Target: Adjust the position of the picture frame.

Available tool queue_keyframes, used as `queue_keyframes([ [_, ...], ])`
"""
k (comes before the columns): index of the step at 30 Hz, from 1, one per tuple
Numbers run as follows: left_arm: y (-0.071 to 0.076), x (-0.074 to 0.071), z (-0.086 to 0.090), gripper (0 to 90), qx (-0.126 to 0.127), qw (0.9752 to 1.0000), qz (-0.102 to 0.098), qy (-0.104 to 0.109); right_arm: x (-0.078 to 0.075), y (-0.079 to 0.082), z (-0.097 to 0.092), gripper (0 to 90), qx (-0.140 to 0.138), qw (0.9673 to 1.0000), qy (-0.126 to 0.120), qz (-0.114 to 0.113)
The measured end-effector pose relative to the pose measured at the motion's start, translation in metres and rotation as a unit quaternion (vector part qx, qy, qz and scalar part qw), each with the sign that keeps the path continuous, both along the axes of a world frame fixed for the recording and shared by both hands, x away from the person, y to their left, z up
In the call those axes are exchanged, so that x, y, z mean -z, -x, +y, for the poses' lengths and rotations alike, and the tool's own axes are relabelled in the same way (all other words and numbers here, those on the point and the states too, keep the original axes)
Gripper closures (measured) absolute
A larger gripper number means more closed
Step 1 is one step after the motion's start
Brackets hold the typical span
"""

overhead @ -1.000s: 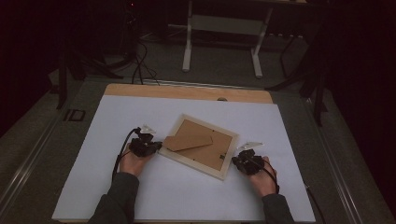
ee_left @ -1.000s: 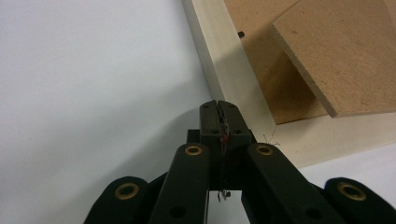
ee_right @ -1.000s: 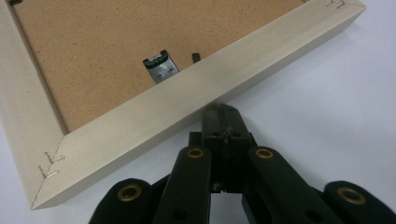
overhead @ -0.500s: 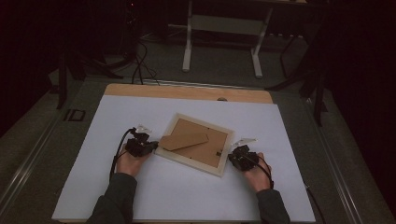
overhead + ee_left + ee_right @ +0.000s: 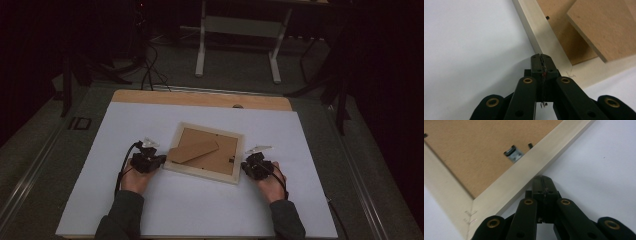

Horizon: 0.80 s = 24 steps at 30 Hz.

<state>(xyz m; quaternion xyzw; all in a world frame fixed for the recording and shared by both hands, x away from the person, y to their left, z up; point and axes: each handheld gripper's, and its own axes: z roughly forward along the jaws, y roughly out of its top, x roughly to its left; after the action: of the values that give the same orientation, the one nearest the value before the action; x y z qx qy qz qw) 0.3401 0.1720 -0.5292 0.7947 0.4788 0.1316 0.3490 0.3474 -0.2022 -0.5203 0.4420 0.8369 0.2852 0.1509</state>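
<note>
Picture frame lies face down on the white table cover, skewed, near the middle. Left gripper sits at the frame's left edge, jaws pressed together, tips touching the pale wood. Right gripper sits at the frame's near right corner, jaws likewise closed on nothing, tips against the rail.

Nothing here can be read: no words, labels, brands or numbers on anything.
</note>
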Motion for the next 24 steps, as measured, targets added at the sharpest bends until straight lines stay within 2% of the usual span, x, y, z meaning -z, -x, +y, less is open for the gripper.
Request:
queue_keyframes([
  [3,0.008,0.000,-0.002,90.0,0.003,1.0000,-0.002,-0.007,0.000,0.004,-0.002,90.0,0.000,1.0000,-0.006,0.004],
  [6,0.013,0.001,-0.003,90.0,0.001,1.0000,-0.005,-0.004,0.000,0.008,-0.003,90.0,0.002,1.0000,-0.007,0.004],
  [11,0.017,0.002,-0.003,90.0,-0.005,1.0000,-0.005,-0.004,0.000,0.005,-0.003,90.0,-0.003,1.0000,-0.006,0.005],
  [15,0.021,-0.001,-0.007,90.0,-0.009,0.9995,-0.009,-0.028,0.000,-0.001,-0.002,90.0,-0.002,1.0000,-0.007,0.003],
  [24,0.025,0.001,-0.003,90.0,-0.016,0.9998,-0.002,-0.007,0.001,-0.011,0.001,90.0,-0.003,1.0000,-0.008,0.001],
])
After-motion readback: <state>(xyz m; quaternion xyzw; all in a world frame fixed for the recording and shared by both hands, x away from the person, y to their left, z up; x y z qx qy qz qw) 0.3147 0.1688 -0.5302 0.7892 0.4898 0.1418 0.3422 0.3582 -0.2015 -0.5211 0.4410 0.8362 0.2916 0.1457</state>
